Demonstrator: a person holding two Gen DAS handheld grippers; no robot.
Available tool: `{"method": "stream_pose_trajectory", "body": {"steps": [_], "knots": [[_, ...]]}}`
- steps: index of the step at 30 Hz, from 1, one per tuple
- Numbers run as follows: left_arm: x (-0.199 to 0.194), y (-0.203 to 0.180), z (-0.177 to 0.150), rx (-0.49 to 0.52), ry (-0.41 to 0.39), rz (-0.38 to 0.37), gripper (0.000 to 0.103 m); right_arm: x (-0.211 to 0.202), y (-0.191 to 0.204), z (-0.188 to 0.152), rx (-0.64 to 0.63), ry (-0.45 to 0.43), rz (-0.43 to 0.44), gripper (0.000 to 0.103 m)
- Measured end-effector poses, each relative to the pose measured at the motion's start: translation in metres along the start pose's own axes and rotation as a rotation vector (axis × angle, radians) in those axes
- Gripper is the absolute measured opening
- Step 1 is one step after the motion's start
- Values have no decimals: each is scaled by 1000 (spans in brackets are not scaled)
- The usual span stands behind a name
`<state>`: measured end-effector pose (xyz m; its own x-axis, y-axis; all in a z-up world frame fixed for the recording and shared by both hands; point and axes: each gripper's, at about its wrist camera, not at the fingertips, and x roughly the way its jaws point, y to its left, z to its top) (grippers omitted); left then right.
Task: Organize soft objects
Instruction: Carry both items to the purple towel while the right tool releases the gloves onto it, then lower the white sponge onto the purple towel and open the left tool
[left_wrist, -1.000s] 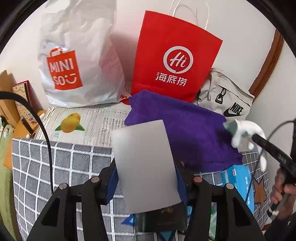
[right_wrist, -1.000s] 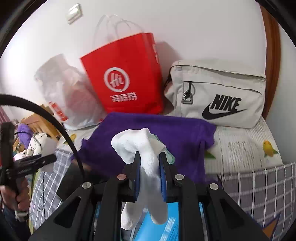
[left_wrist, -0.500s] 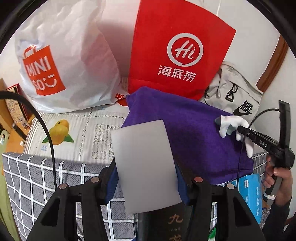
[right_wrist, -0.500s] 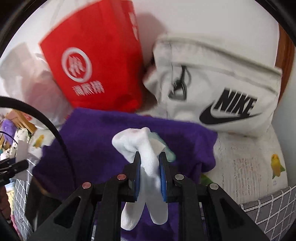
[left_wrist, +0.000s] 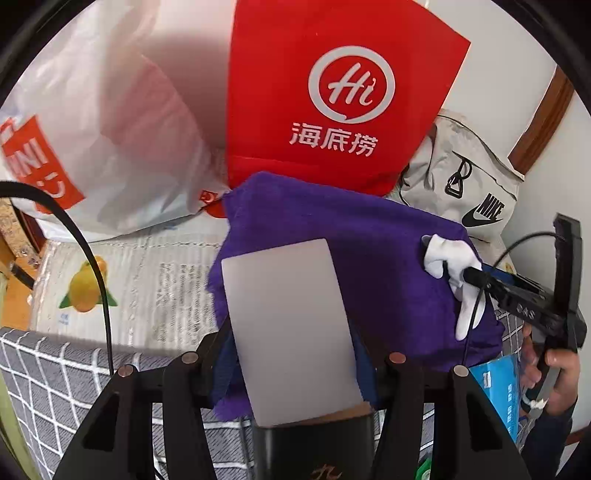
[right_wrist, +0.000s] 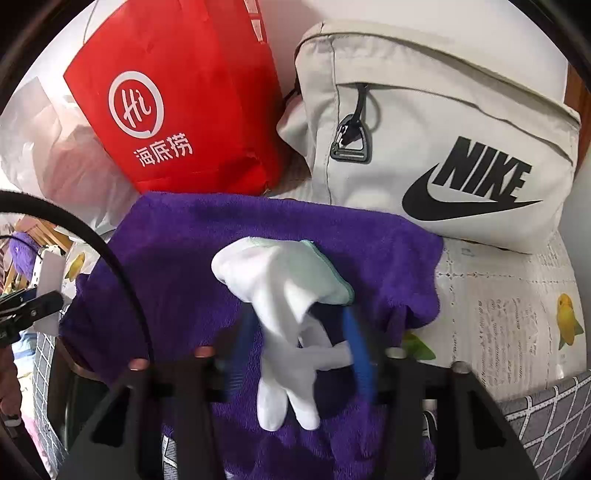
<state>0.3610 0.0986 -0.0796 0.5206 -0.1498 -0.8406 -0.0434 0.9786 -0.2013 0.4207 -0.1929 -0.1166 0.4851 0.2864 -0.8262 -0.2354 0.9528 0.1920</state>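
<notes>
A purple towel (left_wrist: 351, 229) (right_wrist: 184, 251) lies spread in front of the bags. On it rests a white sock (right_wrist: 288, 306) (left_wrist: 447, 254) with a pale green cuff. My right gripper (right_wrist: 301, 339) (left_wrist: 476, 277) stands over the sock, its jaws opening. The sock is between the blue pads (right_wrist: 358, 347), which no longer press on it. My left gripper (left_wrist: 295, 350) is shut on a pale grey flat packet (left_wrist: 288, 325), held upright above the towel's near edge. A dark box sits low behind the packet, mostly hidden.
A red paper bag (left_wrist: 332, 92), a white plastic shopping bag (left_wrist: 110, 129) and a beige Nike bag (right_wrist: 443, 147) stand against the wall. A fruit-print cloth (left_wrist: 147, 277) and grey checked cover (left_wrist: 55, 369) lie underneath. A blue box (left_wrist: 498, 384) sits by the person's hand (left_wrist: 557, 373).
My right gripper came down onto the towel and its jaws spread, letting go of the sock. My left gripper moved closer to the towel, still gripping the packet.
</notes>
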Motion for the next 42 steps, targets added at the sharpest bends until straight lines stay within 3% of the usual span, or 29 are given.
{"method": "stream_pose_trajectory", "body": {"steps": [5, 9, 21, 27, 28, 32, 42], "knots": [[12, -5, 12, -16, 15, -29, 54, -20, 5, -8, -23, -34, -13, 57], [24, -18, 30, 29, 21, -9, 54, -45, 13, -17, -31, -68, -4, 57], [84, -29, 65, 38, 136, 3, 54, -93, 30, -46, -47, -148, 31, 58], [98, -32, 70, 54, 140, 65, 54, -101, 25, -59, -33, -157, 36, 58], [100, -32, 70, 53, 143, 72, 56, -102, 24, -60, -32, -160, 37, 58], [102, -35, 70, 54, 134, 80, 78, -104, 26, -63, -36, -164, 43, 58], [78, -32, 65, 46, 111, 119, 78, -112, 31, -75, -30, -157, 46, 58]]}}
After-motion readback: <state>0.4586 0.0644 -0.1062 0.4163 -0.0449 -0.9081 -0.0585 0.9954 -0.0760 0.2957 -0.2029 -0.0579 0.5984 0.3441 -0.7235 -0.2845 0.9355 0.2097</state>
